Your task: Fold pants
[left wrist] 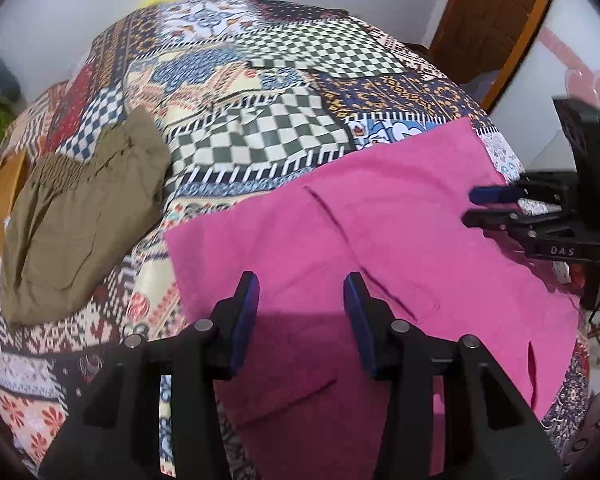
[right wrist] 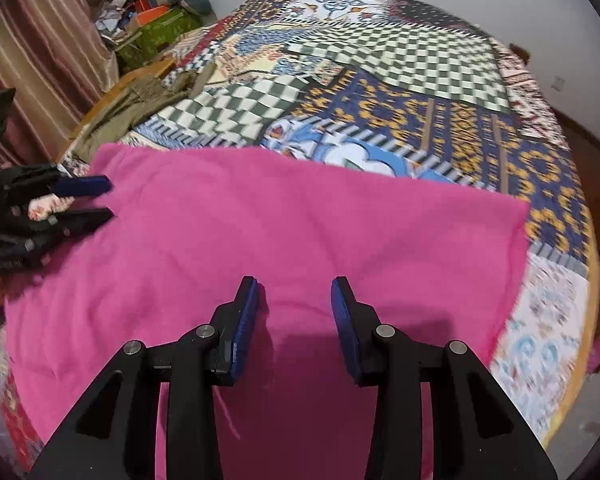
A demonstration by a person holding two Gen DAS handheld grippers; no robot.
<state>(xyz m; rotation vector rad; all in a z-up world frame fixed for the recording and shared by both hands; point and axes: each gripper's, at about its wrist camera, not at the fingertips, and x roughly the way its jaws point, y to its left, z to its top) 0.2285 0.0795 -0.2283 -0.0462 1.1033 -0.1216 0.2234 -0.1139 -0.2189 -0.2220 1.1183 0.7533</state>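
Observation:
Pink pants point(left wrist: 380, 240) lie spread flat on the patterned bedspread, near the front edge; they fill the lower half of the right wrist view point(right wrist: 280, 232). My left gripper point(left wrist: 302, 284) is open and empty, hovering over the pants' left part. My right gripper point(right wrist: 296, 288) is open and empty over the pants' middle. The right gripper also shows at the right edge of the left wrist view point(left wrist: 474, 206), and the left gripper at the left edge of the right wrist view point(right wrist: 108, 198), both open above the pink cloth.
Folded olive-khaki pants point(left wrist: 80, 216) lie on the bed to the left, also seen in the right wrist view point(right wrist: 128, 108). The patchwork bedspread point(left wrist: 260, 120) covers the bed. A wooden door point(left wrist: 496, 16) stands at the back right. Clutter and curtains point(right wrist: 44, 52) are beyond the bed's left side.

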